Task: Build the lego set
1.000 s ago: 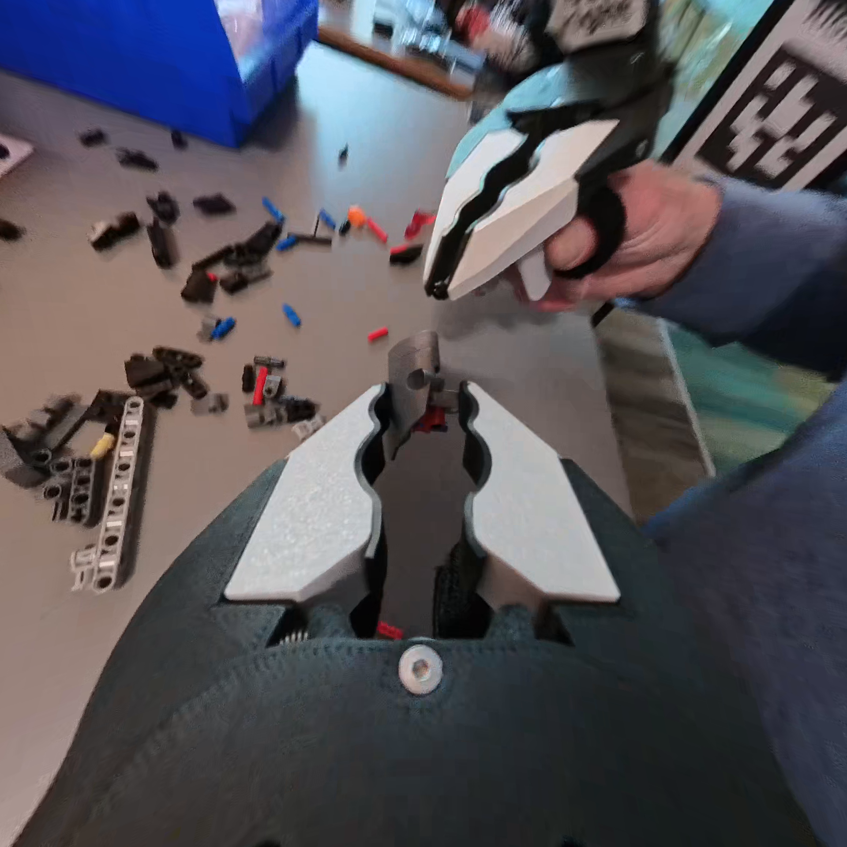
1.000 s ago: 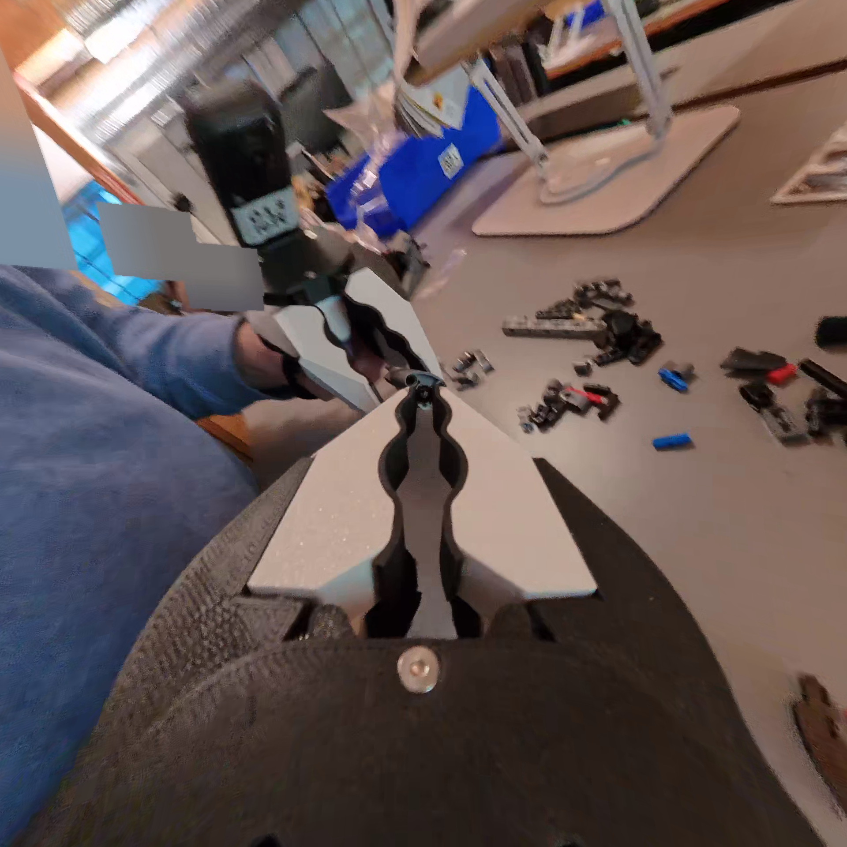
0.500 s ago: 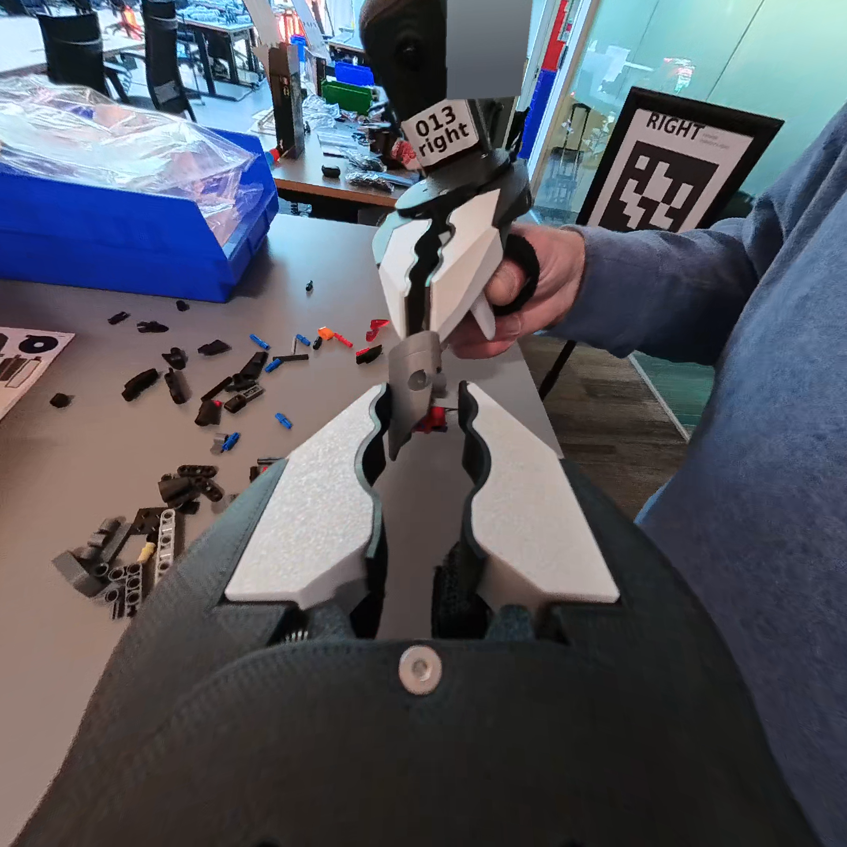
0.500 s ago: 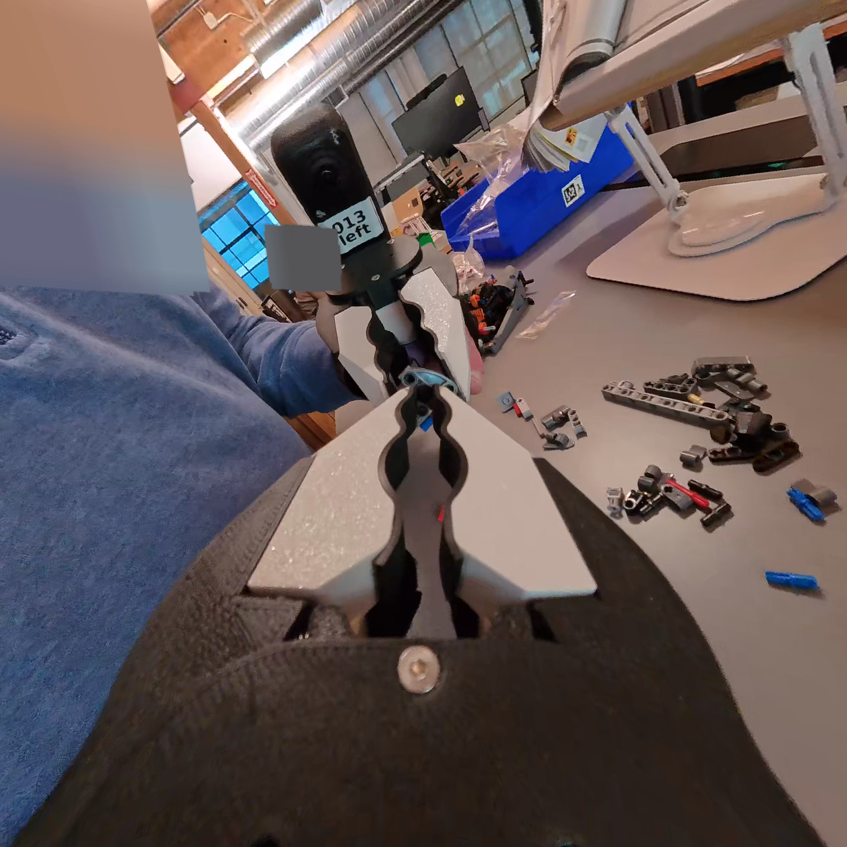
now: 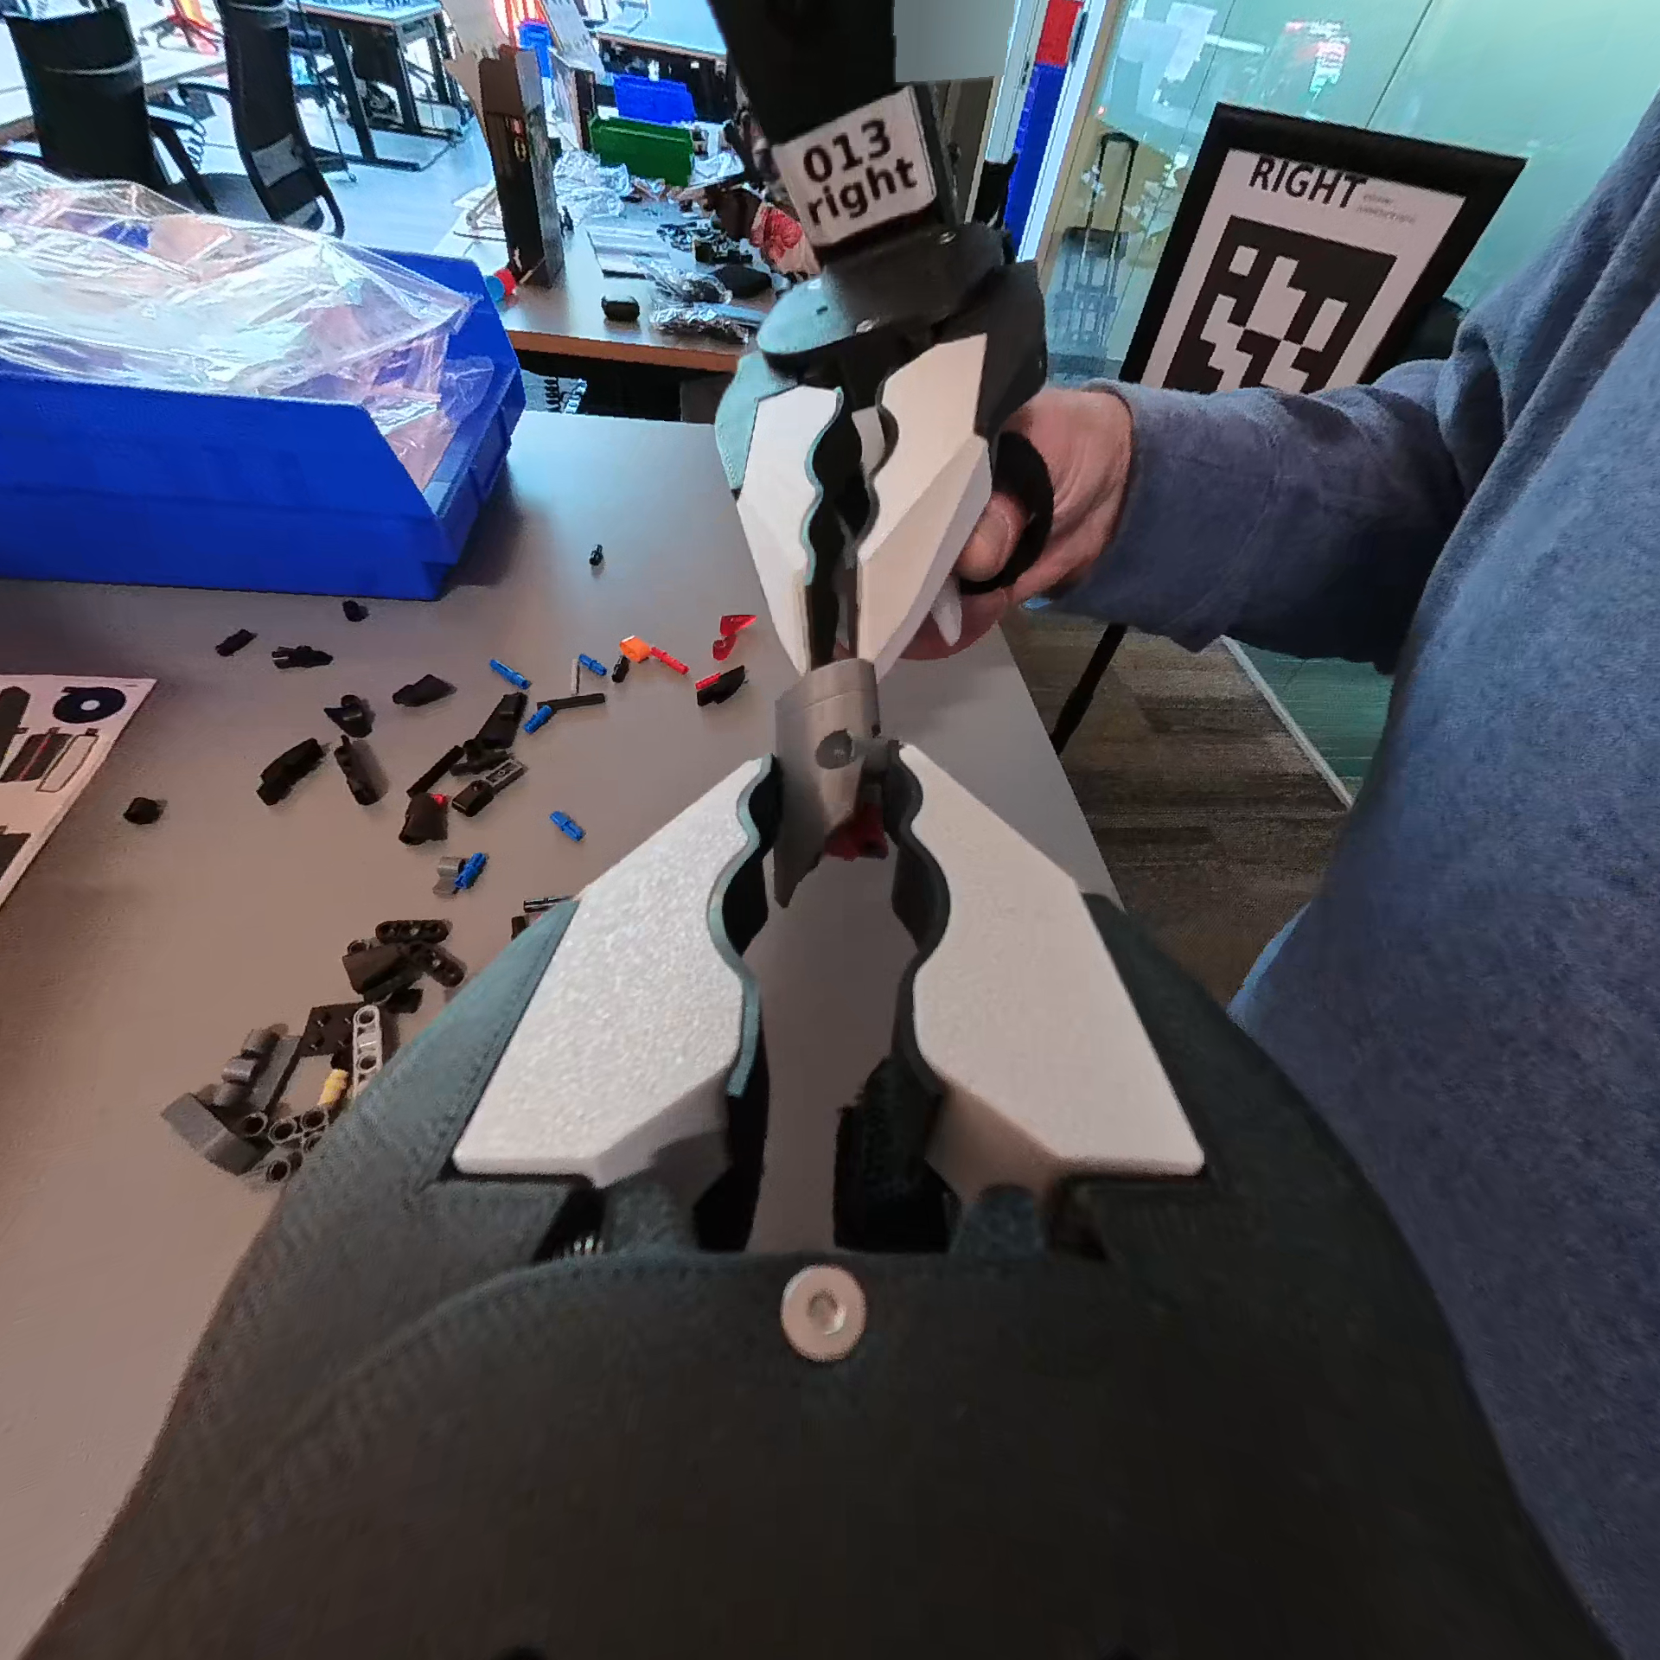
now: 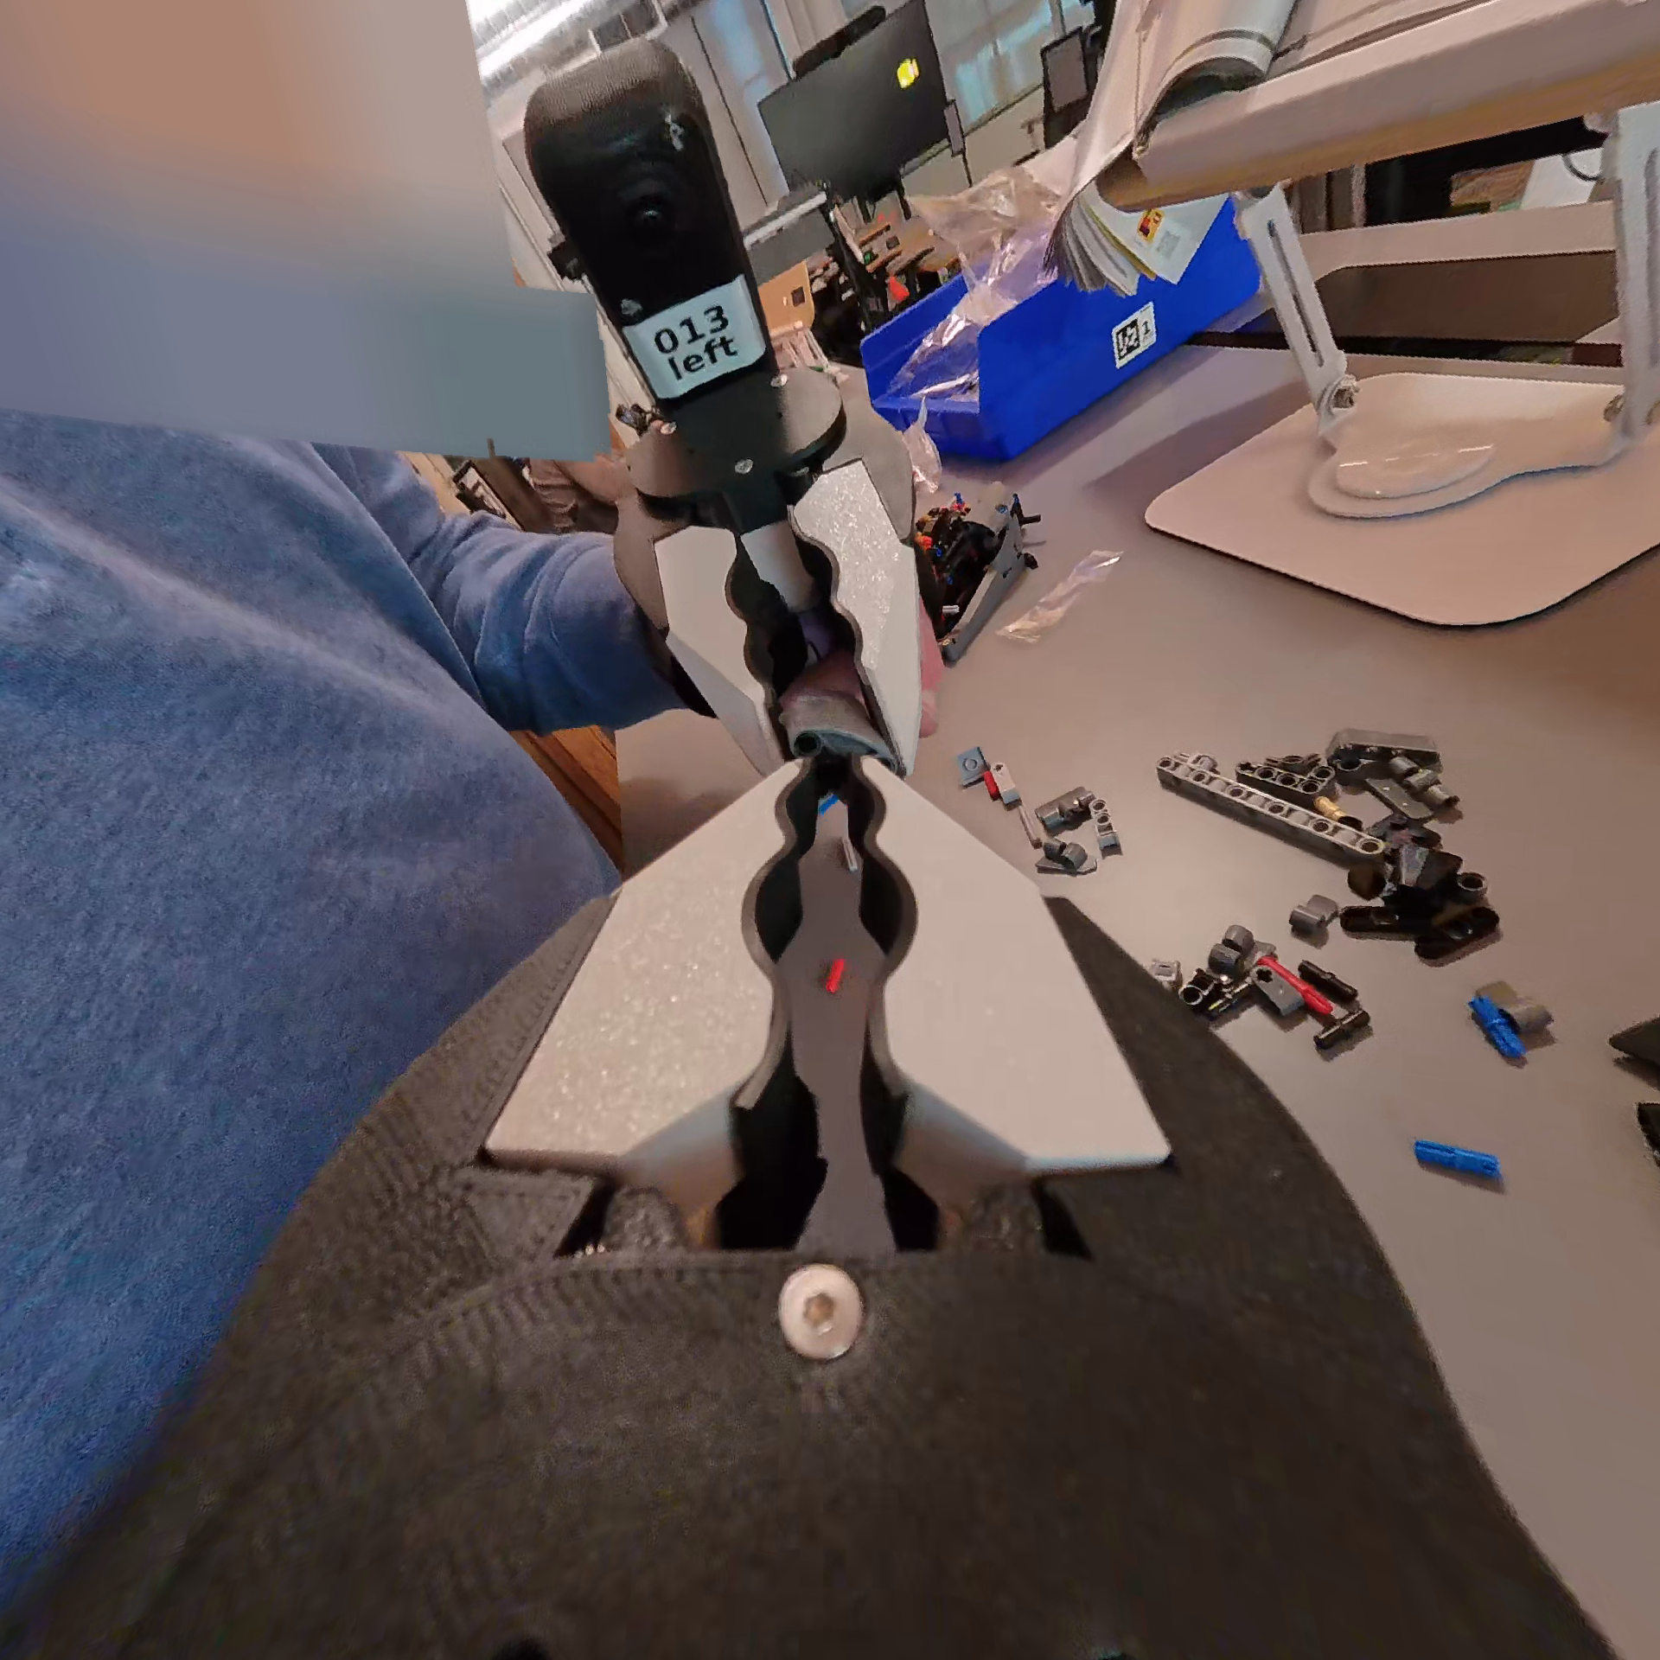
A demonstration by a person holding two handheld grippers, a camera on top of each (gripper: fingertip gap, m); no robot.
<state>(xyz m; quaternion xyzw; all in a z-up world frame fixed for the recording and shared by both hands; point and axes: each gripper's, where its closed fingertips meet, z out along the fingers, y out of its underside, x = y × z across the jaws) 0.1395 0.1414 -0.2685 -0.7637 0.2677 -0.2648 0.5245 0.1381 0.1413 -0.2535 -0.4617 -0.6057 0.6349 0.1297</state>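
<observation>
Grey lego panel (image 5: 822,754) pinched by left gripper (image 5: 835,781); right gripper (image 5: 831,660), nearly closed, touches it.

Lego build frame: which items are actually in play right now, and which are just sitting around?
In play:
- left gripper, shut on the grey curved piece
- right gripper, tips closed at the top of that piece
- loose Lego parts on the grey table

Lying about:
- blue bin with plastic bags
- printed sheet
- white stand
</observation>
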